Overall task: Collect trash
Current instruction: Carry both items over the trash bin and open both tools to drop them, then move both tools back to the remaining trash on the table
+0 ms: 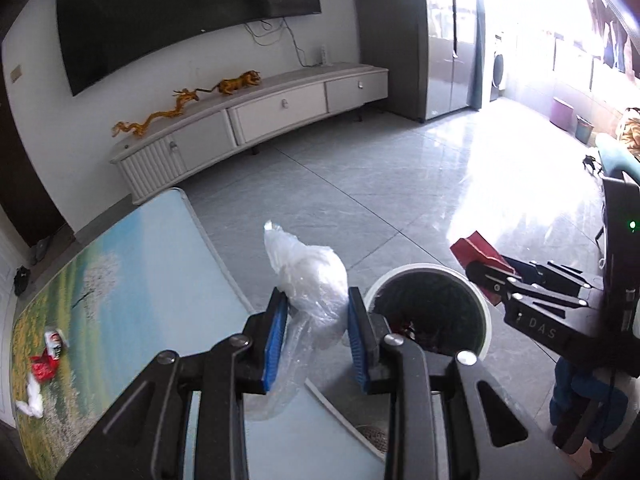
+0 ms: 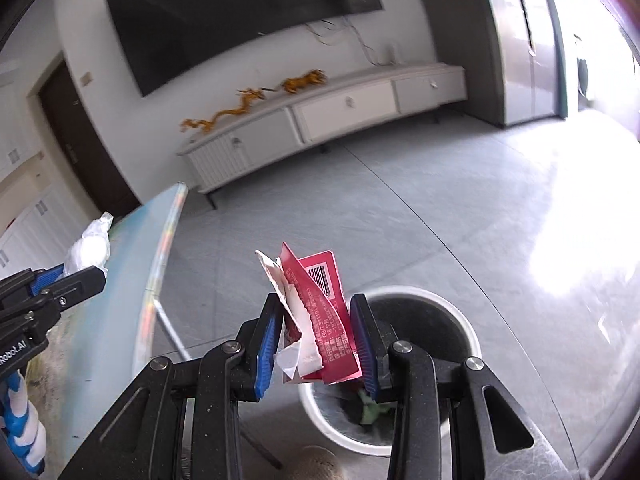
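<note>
Far left of the left wrist view: leftover trash on the worktop [image 1: 160, 264], a red-and-white wrapper [image 1: 47, 356] and a white crumpled tissue [image 1: 31, 398], both well apart from either gripper, not yet collected. Moving right: left gripper [image 1: 318, 334], fingers [image 1: 275, 338] closed most of the way onto a clear plastic bag [image 1: 310, 280], pinched at its middle, long axis running up and away from the fingers, loose tail hanging below over the worktop edge. Just right of it, the white bin [image 1: 486, 320] on the floor, dark inside, some trash already in the bottom; the bin mouth lies right of and below the left fingers, near but the bag is not over it yet. Further right: right gripper [image 2: 316, 344], fingers [image 2: 266, 350] clamped on a torn red packet [image 2: 328, 312], barcode side showing, white torn strip on its left, long axis upright between the pads. In the right wrist view the bin [image 2: 468, 328] sits directly beneath and just beyond that packet, so right hand is the nearer one for a drop. Judgement: right release looks next, straight down; left needs a short shift rightward over the rim first. Risk: light bag tail may catch on the rim or worktop edge.
</note>
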